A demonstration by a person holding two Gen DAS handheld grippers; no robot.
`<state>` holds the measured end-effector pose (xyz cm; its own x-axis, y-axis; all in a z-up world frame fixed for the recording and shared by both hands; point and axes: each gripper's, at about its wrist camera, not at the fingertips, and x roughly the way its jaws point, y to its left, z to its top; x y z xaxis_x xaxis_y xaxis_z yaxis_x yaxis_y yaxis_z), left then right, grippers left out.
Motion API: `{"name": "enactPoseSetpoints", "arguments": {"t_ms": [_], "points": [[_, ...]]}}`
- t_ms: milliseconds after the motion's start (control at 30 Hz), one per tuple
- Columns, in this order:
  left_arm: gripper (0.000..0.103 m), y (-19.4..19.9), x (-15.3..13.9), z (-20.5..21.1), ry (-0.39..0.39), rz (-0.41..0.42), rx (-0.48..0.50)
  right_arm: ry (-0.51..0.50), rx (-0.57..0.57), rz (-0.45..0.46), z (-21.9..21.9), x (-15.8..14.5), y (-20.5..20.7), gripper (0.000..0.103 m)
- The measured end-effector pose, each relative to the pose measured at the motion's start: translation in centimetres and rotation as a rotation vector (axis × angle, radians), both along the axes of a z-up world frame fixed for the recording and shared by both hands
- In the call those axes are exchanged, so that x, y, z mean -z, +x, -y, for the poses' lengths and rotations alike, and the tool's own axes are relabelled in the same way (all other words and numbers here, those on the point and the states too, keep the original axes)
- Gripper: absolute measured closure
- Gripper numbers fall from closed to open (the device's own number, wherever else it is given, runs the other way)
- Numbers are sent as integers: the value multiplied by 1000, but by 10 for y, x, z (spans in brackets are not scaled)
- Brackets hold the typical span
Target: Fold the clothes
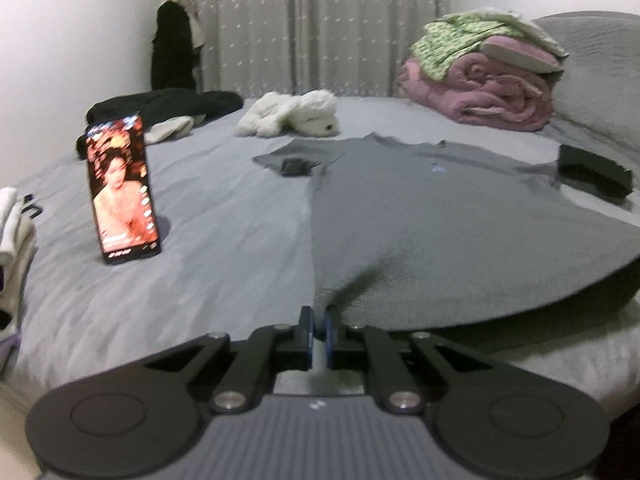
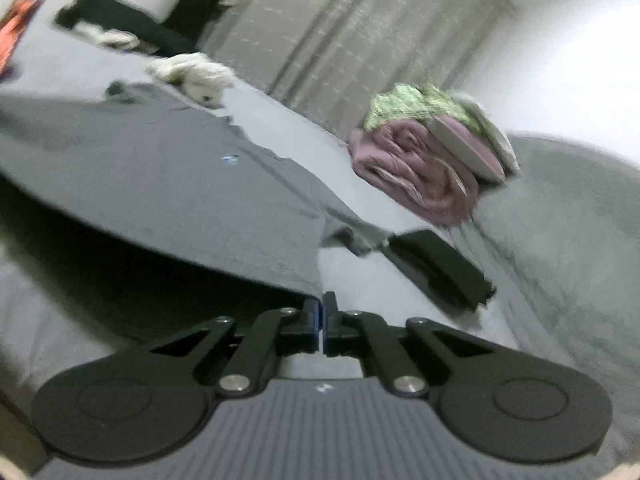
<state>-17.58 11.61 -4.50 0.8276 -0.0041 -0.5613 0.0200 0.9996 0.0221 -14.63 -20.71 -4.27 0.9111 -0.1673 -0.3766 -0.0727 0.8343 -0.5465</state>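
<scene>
The left gripper (image 1: 319, 322), a ribbed grey body with matte black linkage arms and blue-edged fingers, is pinched closed on the near hem corner of the grey T-shirt (image 1: 440, 216). The right gripper (image 2: 321, 312), of the same build, is clamped on the hem's other near corner. The T-shirt (image 2: 168, 184) is a soft, finely knit grey fabric with a tiny pale logo on the chest; it lies spread on the bed (image 1: 224, 216), its near hem raised off the smooth light-grey sheet and casting a dark shadow beneath.

Left of the T-shirt a smartphone (image 1: 122, 188) stands upright with a lit, colourful screen. Beyond the T-shirt's collar lies a fluffy white plush toy (image 1: 296, 114). On its left sleeve sits a small dark rounded object (image 1: 294, 167), and at its right sleeve a flat black oblong object (image 1: 596, 174). Farther right of the T-shirt, a rolled pink quilt (image 1: 480, 88) carries crumpled green patterned cloth (image 1: 452, 40).
</scene>
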Motion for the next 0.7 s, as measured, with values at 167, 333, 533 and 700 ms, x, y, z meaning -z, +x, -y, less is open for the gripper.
{"name": "enactPoseSetpoints", "arguments": {"t_ms": [167,333,533,700], "points": [[96,9,18,-11,-26,-63,-19,167,45,-118,12,20,6,91],[89,5,26,-16,-16,-65,-30,239,147,-111,32,22,8,59],[79,0,27,-21,-35,-50,-38,291,209,-117,44,24,10,58],[75,0,29,-22,-42,-46,-37,388,159,-124,43,28,9,58]]}}
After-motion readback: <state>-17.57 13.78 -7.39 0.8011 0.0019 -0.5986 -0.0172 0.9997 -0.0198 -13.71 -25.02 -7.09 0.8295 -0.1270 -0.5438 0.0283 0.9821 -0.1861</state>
